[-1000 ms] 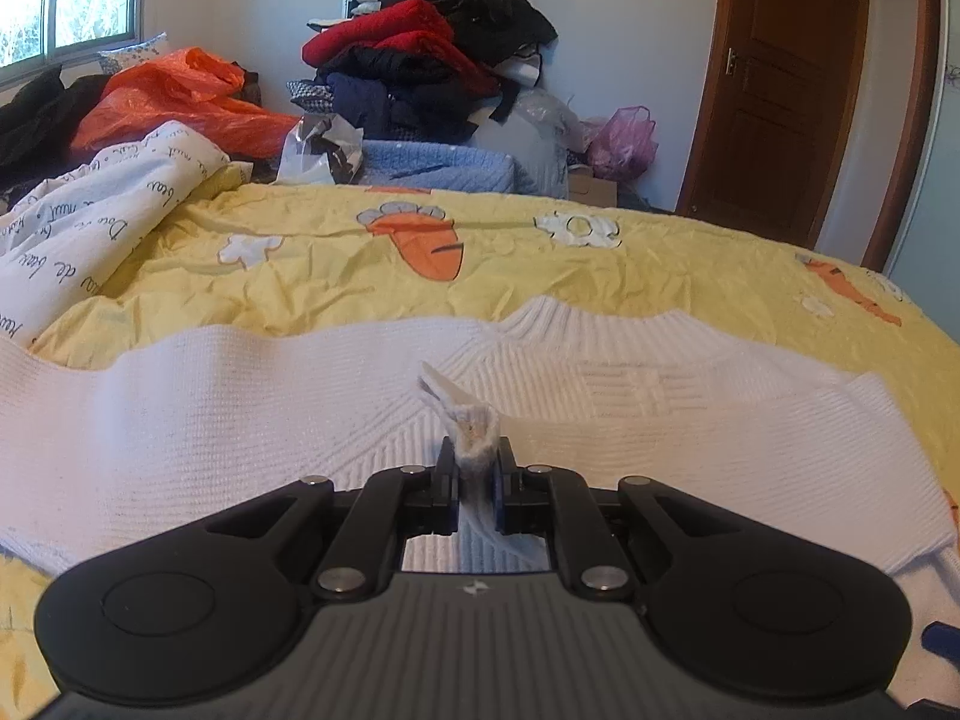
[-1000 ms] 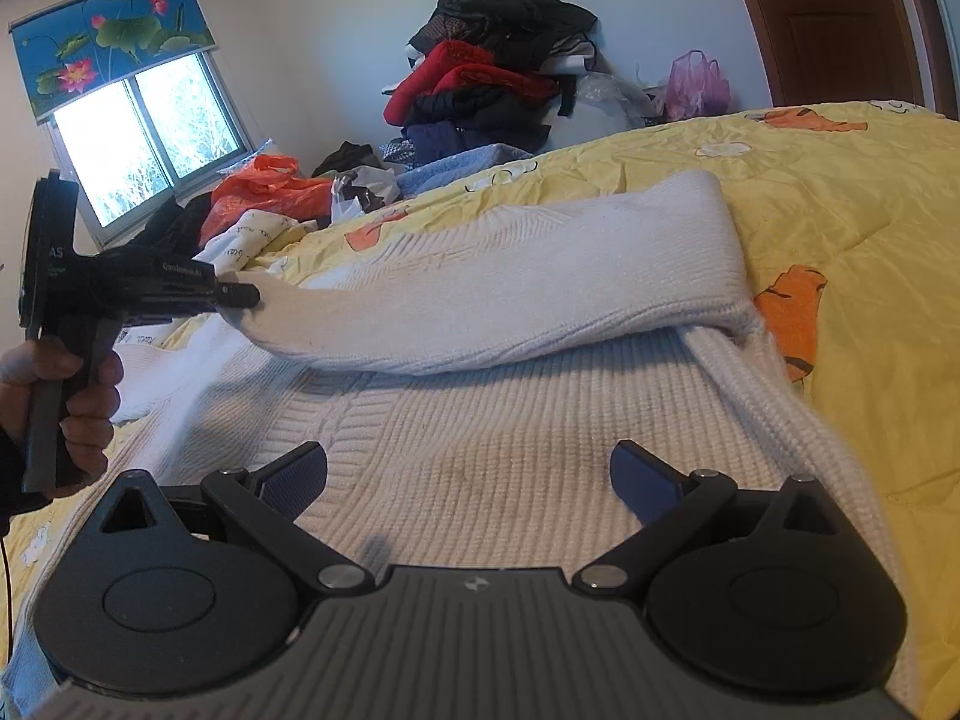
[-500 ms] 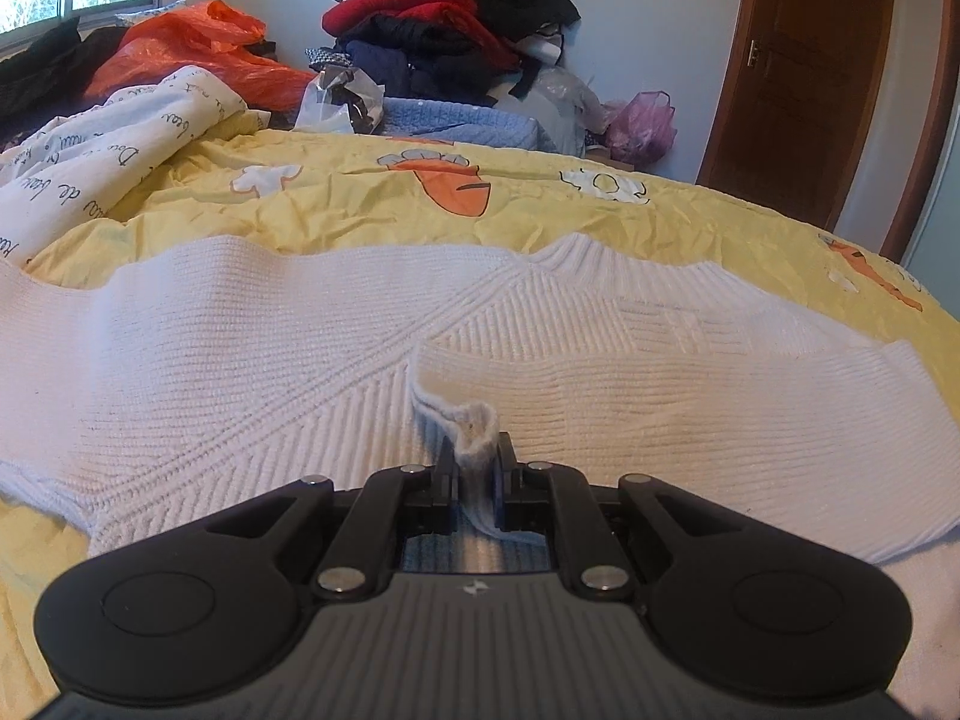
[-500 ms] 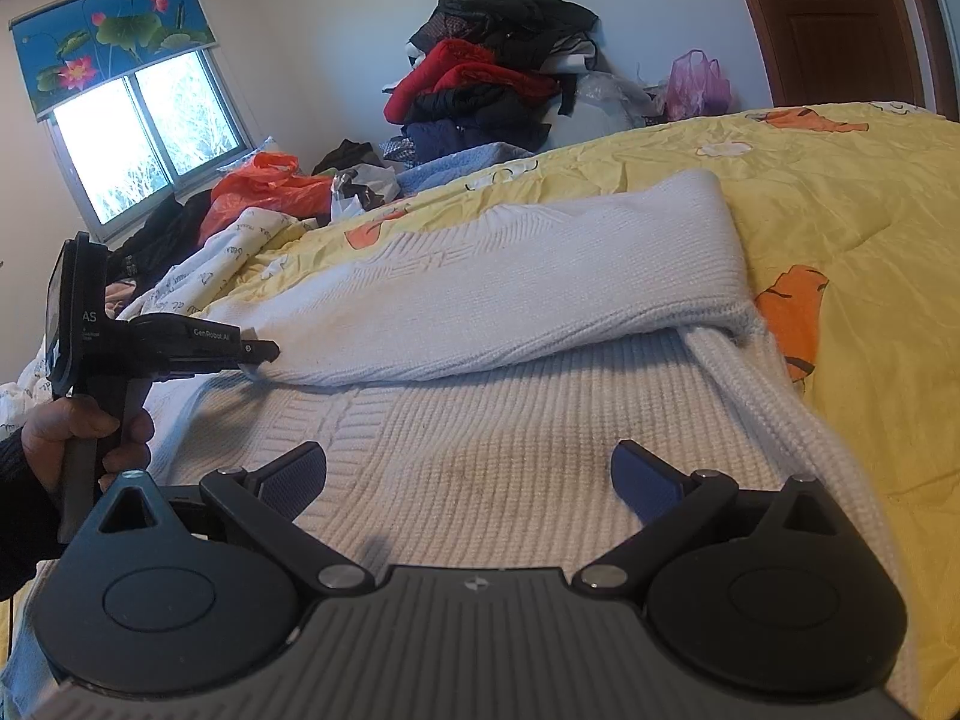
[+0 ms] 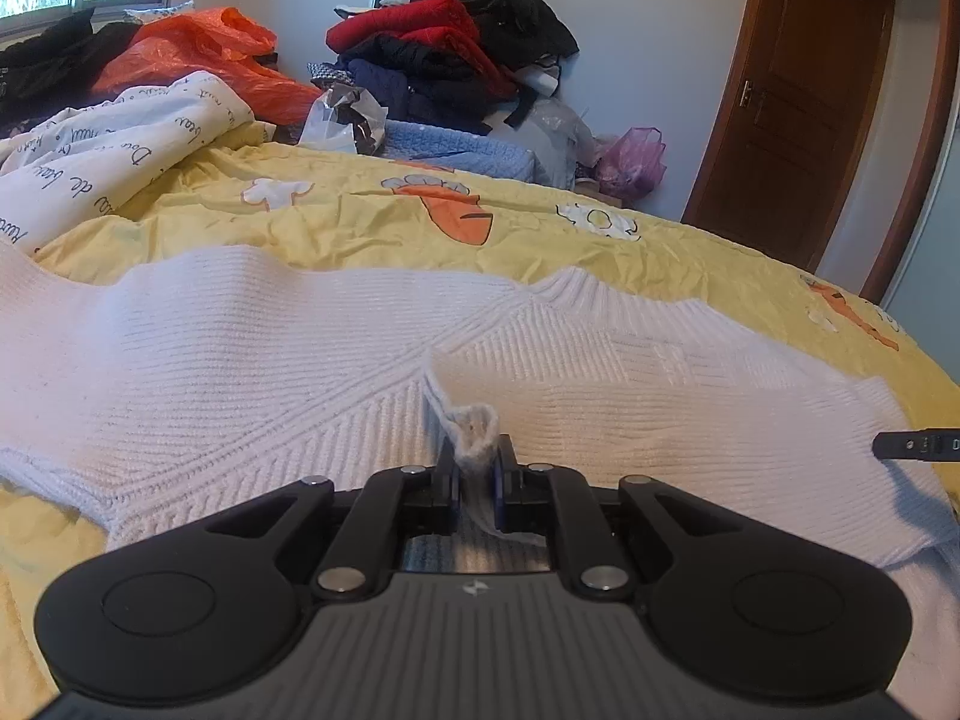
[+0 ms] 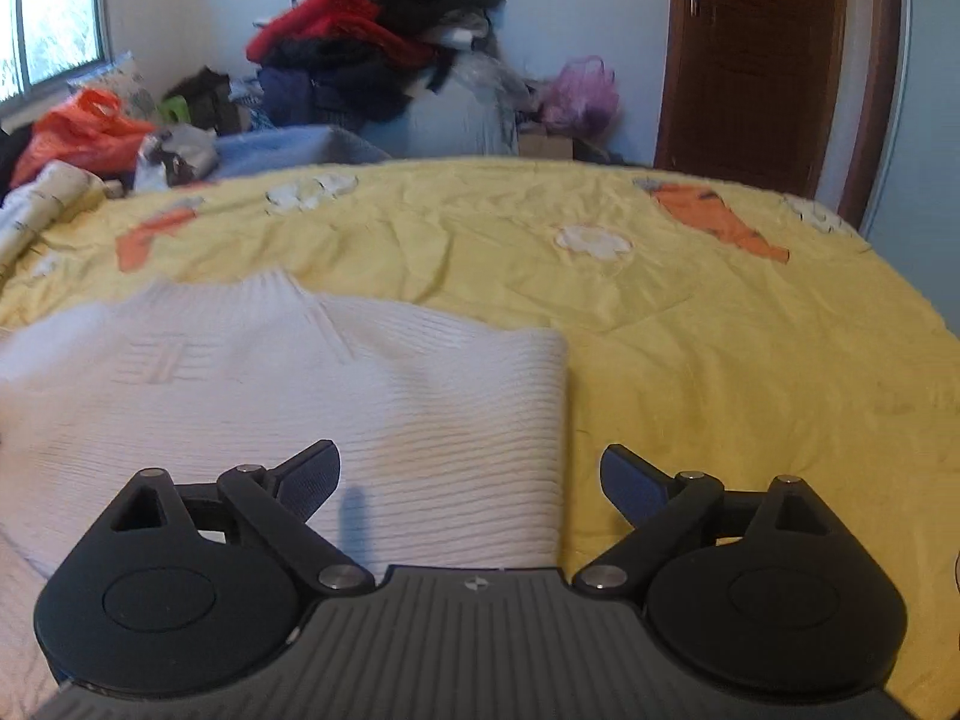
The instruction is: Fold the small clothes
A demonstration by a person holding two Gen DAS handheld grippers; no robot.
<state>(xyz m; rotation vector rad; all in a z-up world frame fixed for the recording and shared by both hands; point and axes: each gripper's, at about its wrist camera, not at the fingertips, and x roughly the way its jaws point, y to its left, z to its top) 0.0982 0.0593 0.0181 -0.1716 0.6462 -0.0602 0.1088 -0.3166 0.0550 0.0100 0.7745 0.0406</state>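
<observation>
A white knitted sweater (image 5: 252,348) lies spread on the yellow carrot-print bedspread (image 5: 360,222). One sleeve is folded across its body. My left gripper (image 5: 474,468) is shut on the sleeve's cuff (image 5: 474,429), held low over the sweater's middle. In the right wrist view the sweater (image 6: 288,396) fills the lower left. Its folded right edge runs down between the fingers of my right gripper (image 6: 471,480), whose jaws stand wide and are closing, pressing on nothing. One right fingertip (image 5: 900,444) shows at the far right of the left wrist view.
A heap of dark and red clothes (image 5: 450,54) stands against the far wall. An orange bag (image 5: 198,54) and a white printed quilt (image 5: 90,162) lie at the bed's far left. A brown door (image 5: 798,108) is at the right.
My right gripper has swung to the right, to the sweater's folded edge, and the other hand has left its view. My left gripper sank slightly, lowering the sleeve onto the sweater, the cuff still held.
</observation>
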